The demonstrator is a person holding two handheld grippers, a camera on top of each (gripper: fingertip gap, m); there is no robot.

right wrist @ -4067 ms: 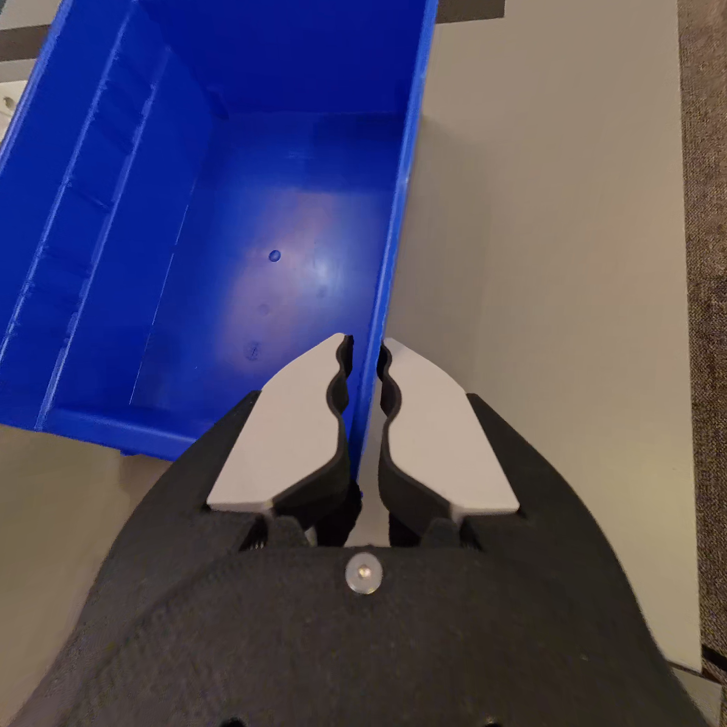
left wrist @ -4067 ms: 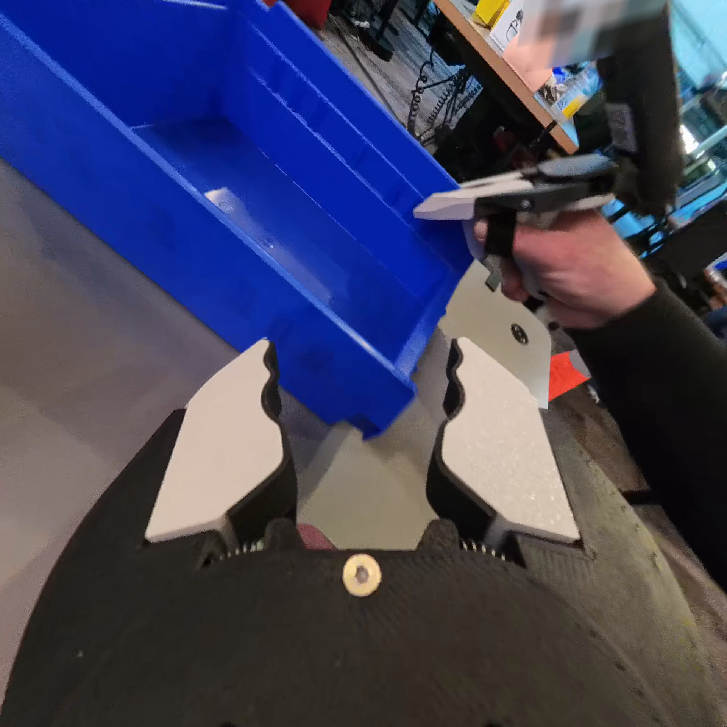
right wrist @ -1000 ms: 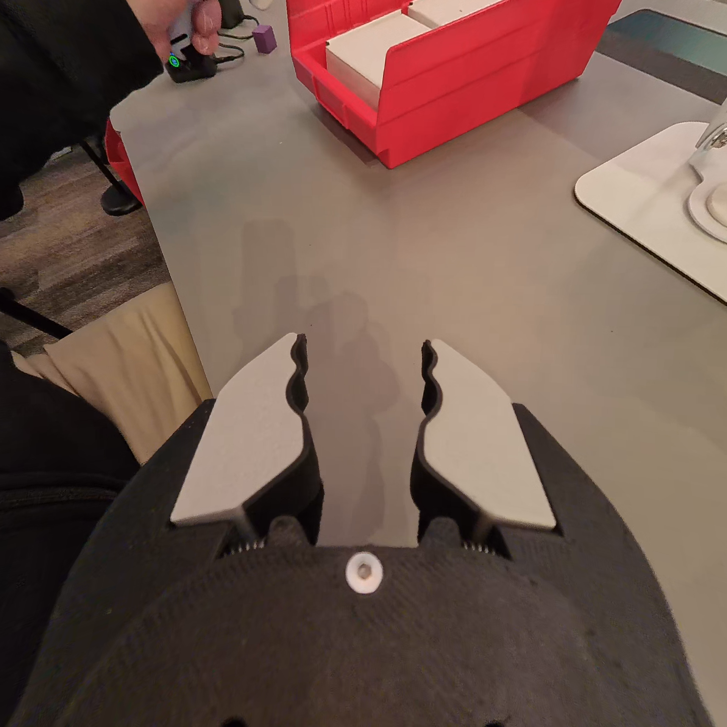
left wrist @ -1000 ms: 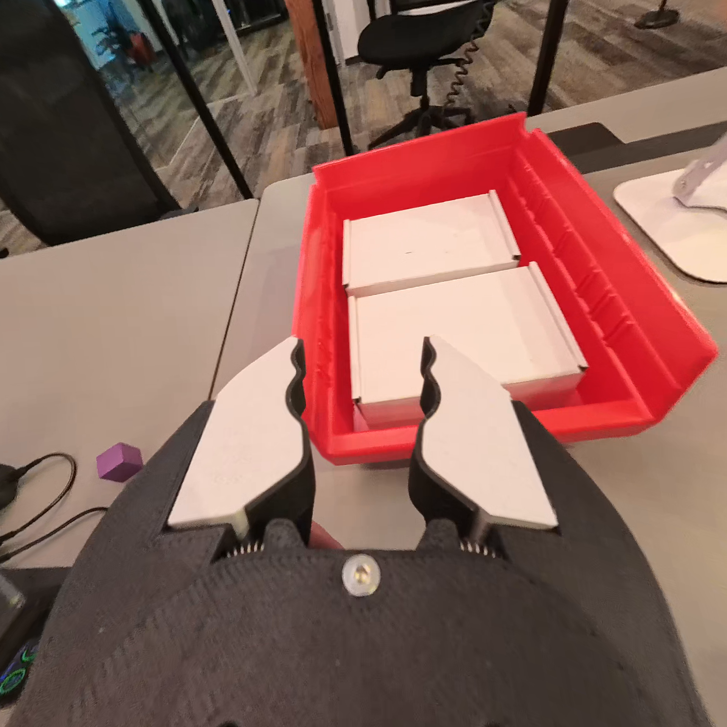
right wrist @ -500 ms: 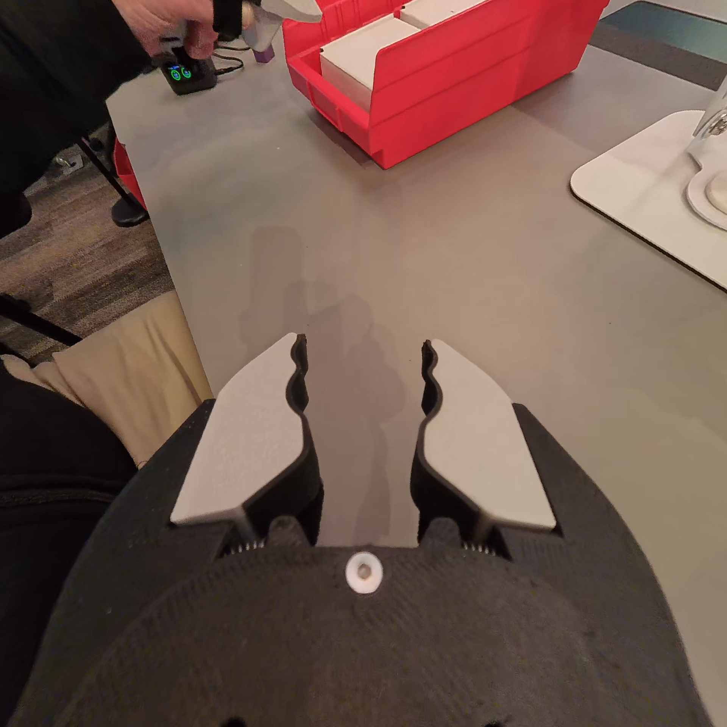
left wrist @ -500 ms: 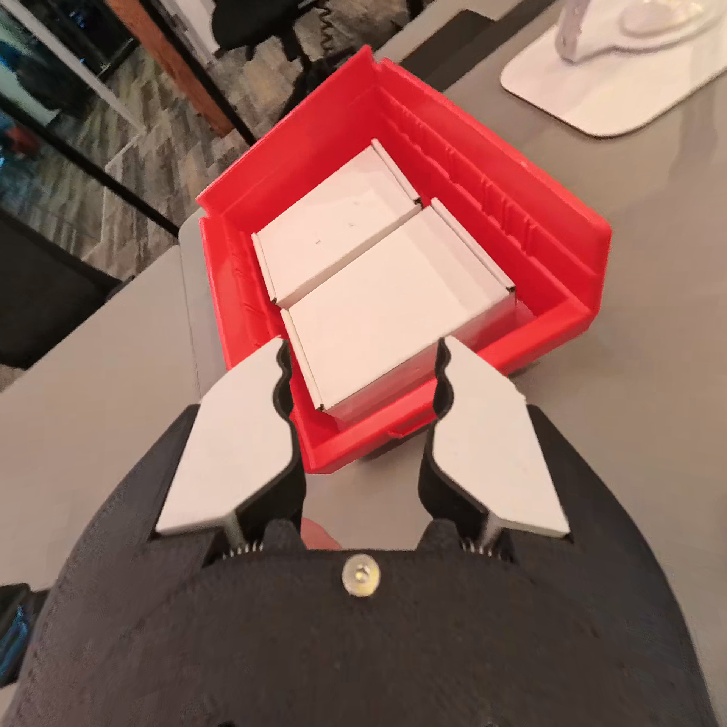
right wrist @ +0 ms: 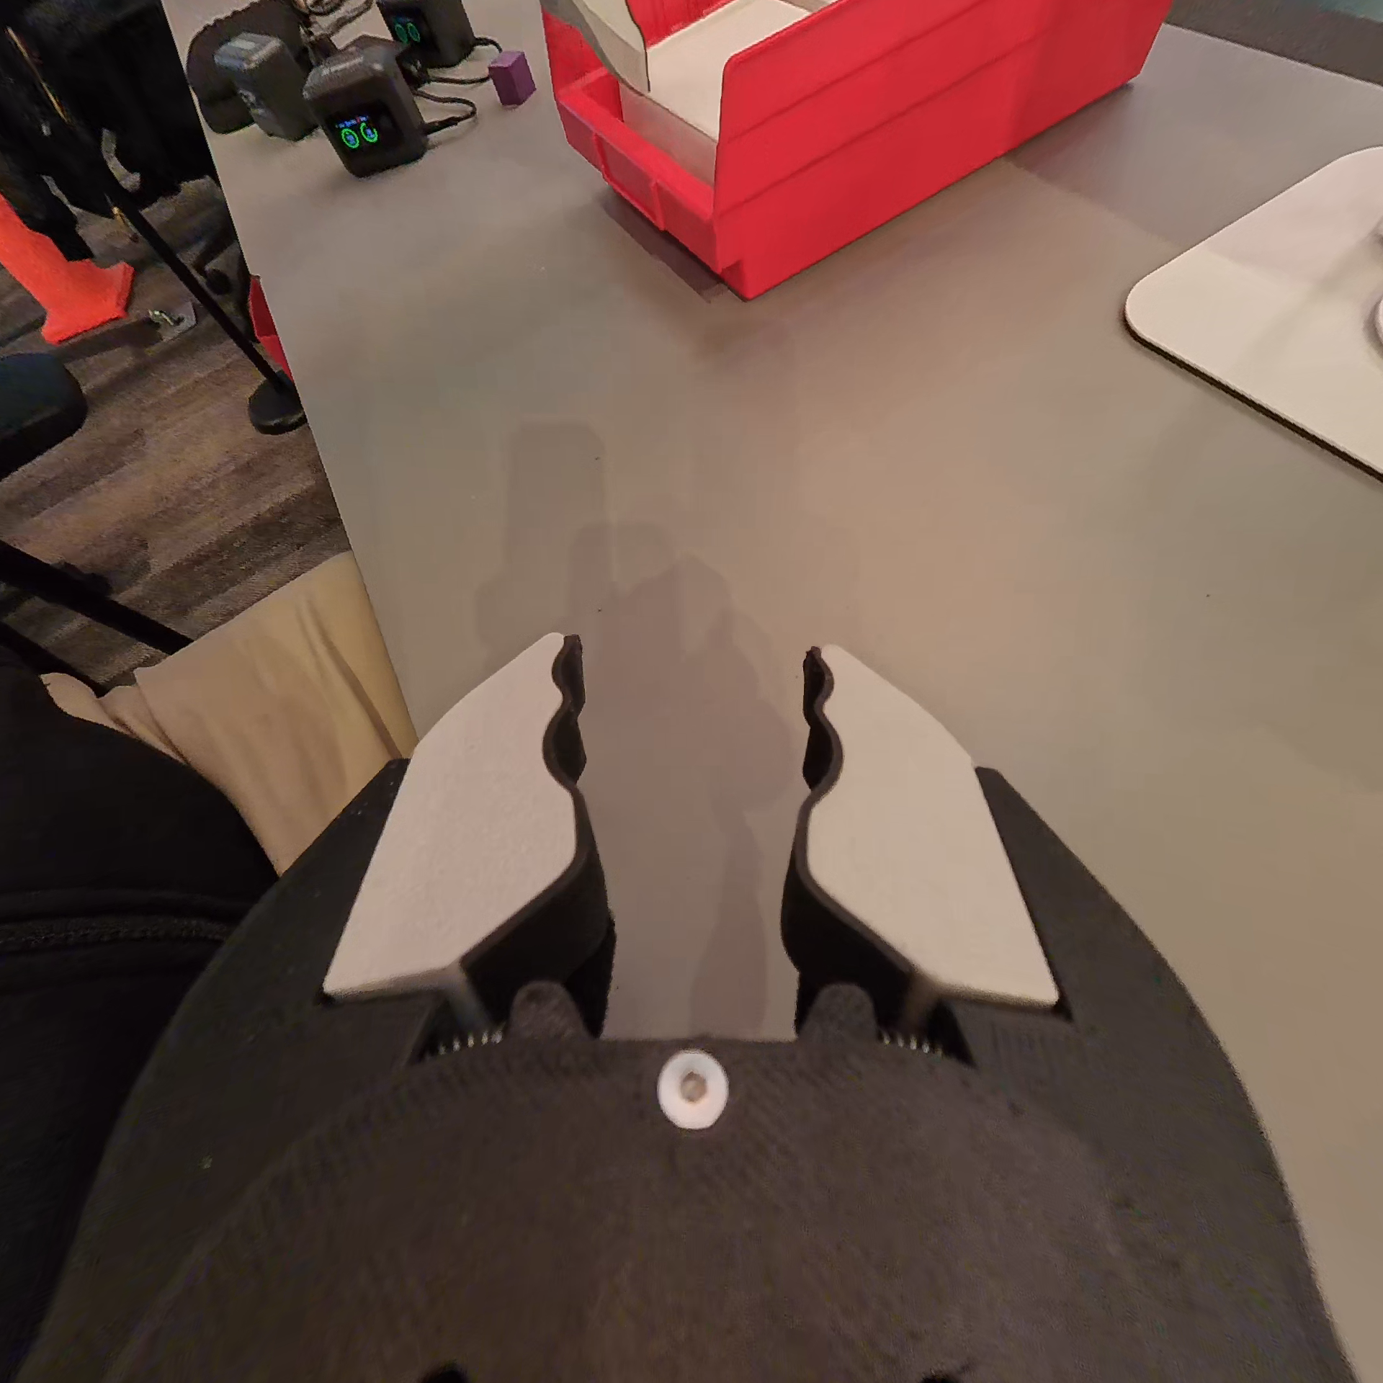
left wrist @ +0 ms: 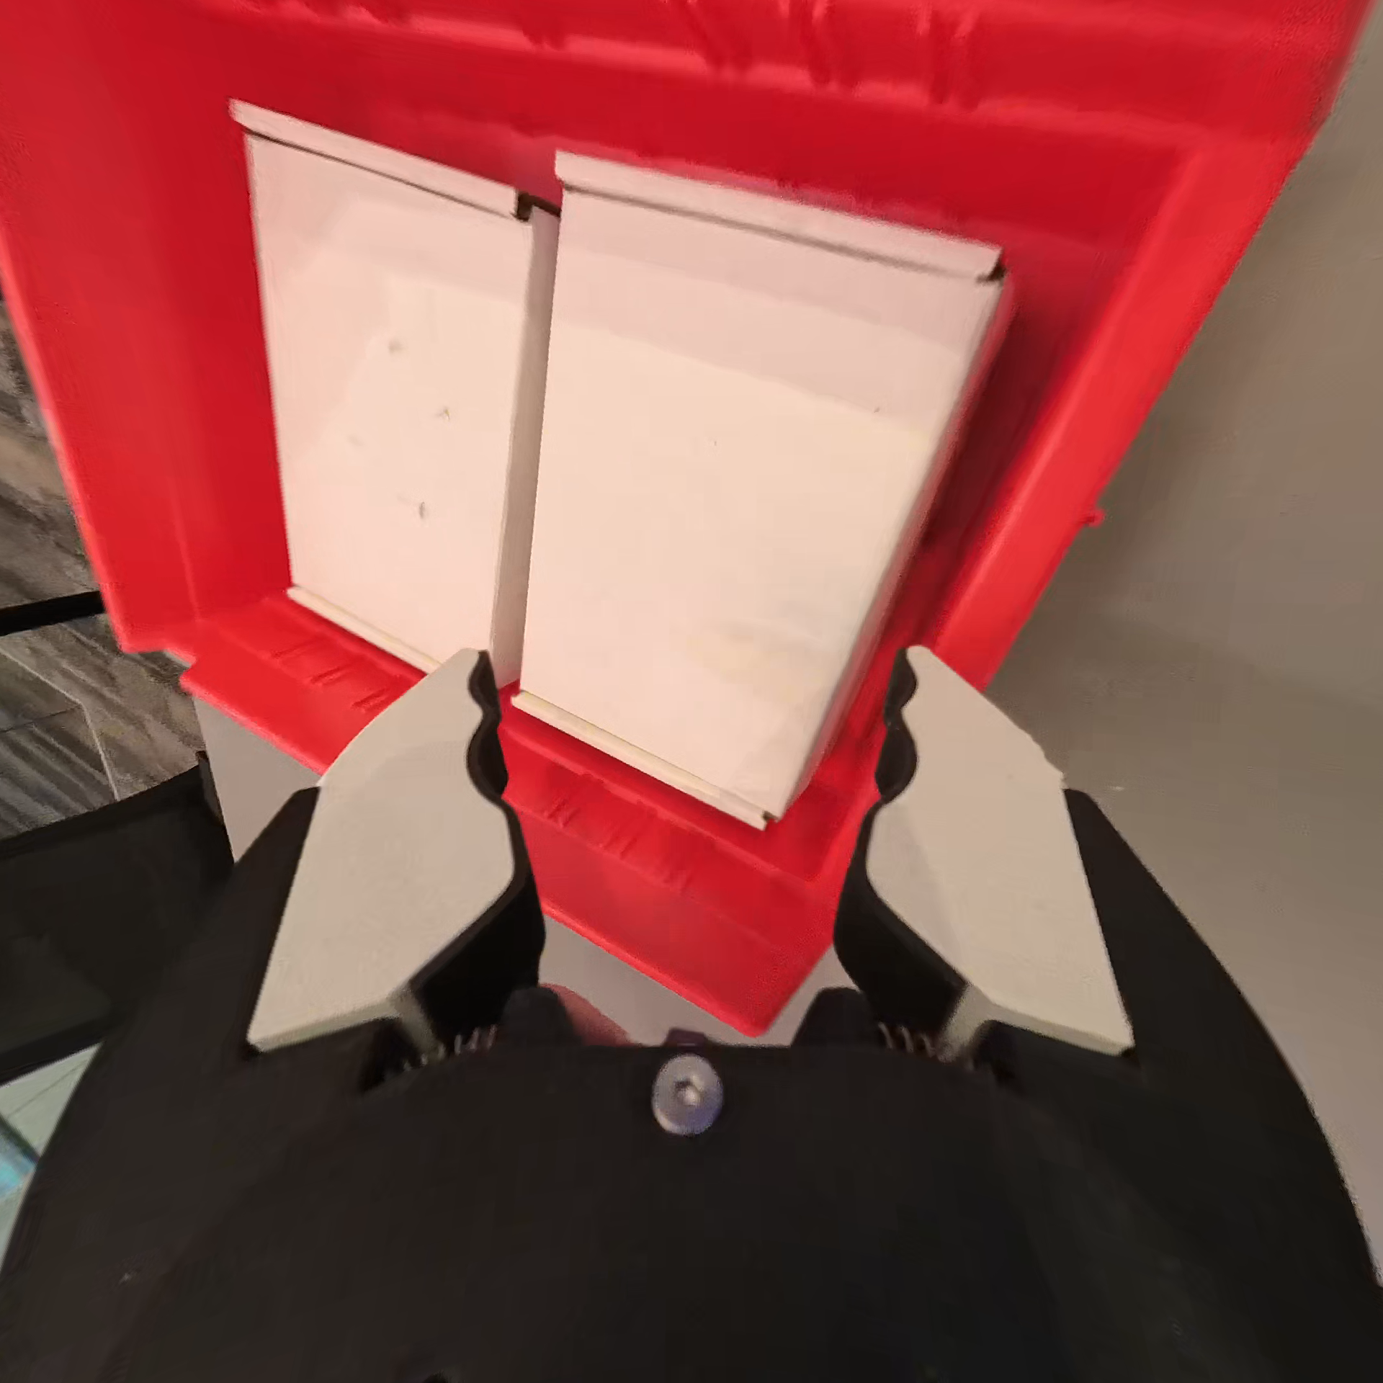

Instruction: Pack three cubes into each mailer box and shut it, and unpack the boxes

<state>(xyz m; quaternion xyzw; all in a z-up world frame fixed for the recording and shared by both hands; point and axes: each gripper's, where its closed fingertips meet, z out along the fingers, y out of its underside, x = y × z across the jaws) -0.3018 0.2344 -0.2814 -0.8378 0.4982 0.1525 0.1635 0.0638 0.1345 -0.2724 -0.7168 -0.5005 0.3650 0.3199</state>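
Observation:
Two shut white mailer boxes lie side by side in a red bin (left wrist: pixel 1085 419): the right box (left wrist: pixel 733 479) and the left box (left wrist: pixel 397 419). My left gripper (left wrist: pixel 692 681) is open wide and empty, hovering above the bin, its fingers either side of the right box's near end. My right gripper (right wrist: pixel 692 655) is open and empty, low over the bare grey table (right wrist: pixel 935 486), well short of the bin (right wrist: pixel 861 150). One finger of the left gripper (right wrist: pixel 599 30) shows over the bin in the right wrist view. A purple cube (right wrist: pixel 513 75) sits on the table left of the bin.
Black devices with green-lit screens (right wrist: pixel 359 112) and cables stand at the table's far left. A white rounded pad (right wrist: pixel 1272 299) lies at the right. The table's left edge runs beside my right gripper, with floor, a stanchion base (right wrist: pixel 273 411) and an orange cone (right wrist: pixel 67 277) beyond. Across from one pair of fingers to the other is roughly 40 cm.
My left gripper has moved forward over the bin, turned to look down on the boxes and opened wider. My right gripper has hardly moved.

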